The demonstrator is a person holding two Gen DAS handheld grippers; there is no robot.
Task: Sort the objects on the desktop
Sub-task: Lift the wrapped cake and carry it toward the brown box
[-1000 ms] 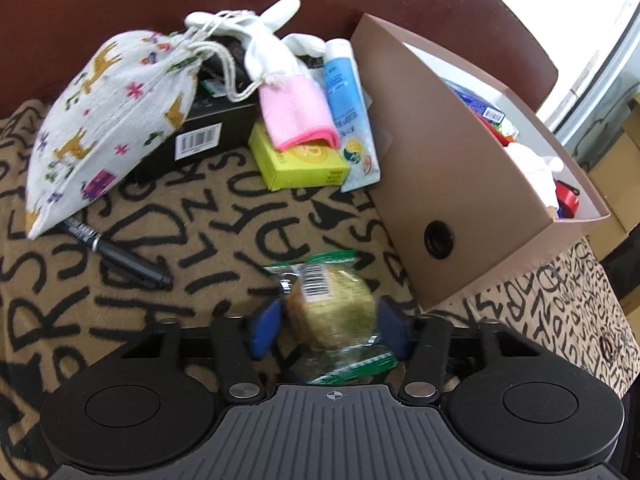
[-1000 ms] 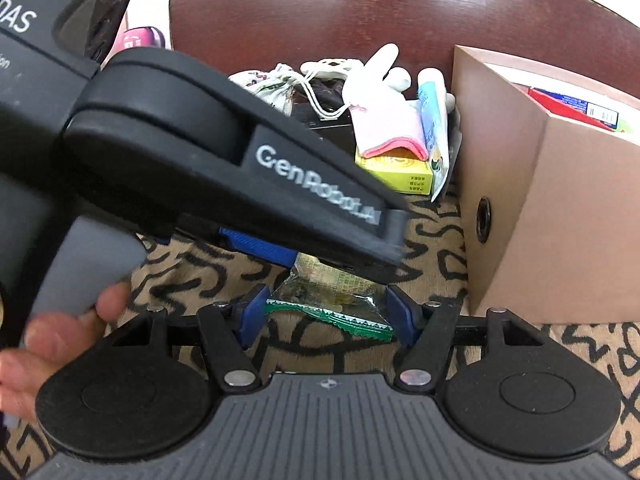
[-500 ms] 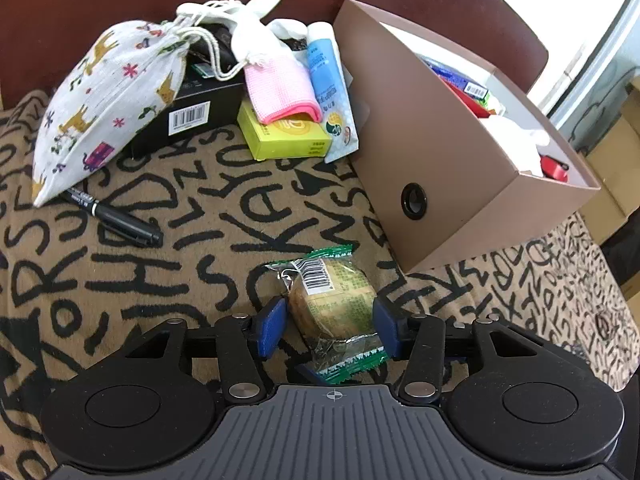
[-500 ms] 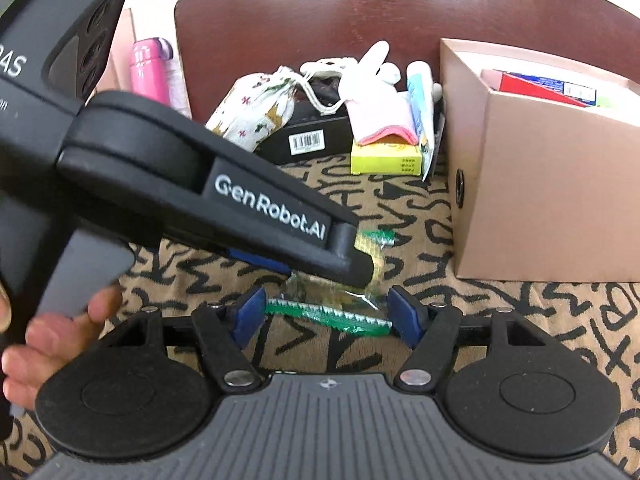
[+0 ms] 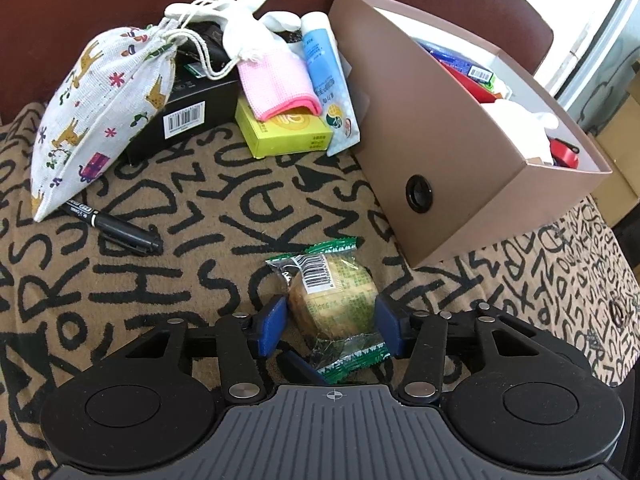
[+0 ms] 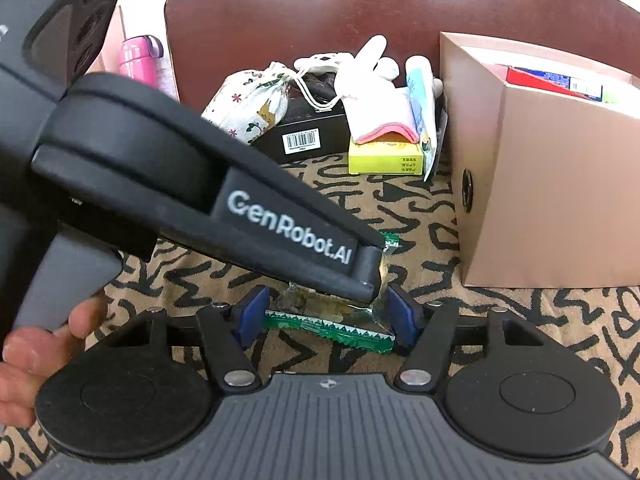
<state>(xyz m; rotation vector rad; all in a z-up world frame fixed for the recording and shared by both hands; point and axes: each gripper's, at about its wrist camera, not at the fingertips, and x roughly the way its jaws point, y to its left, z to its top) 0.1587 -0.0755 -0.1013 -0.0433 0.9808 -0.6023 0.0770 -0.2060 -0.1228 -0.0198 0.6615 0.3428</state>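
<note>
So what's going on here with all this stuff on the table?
A person is sorting desk clutter with a handheld gripper in each hand. The left gripper has its jaws closed on a wrapped pastry snack, held just above the patterned cloth. The right gripper sits with its jaws on either side of the wrapper's green end, though whether it grips is unclear. A brown box to the right already holds several items. A pile with a drawstring bag, a marker and a yellow box waits behind.
</note>
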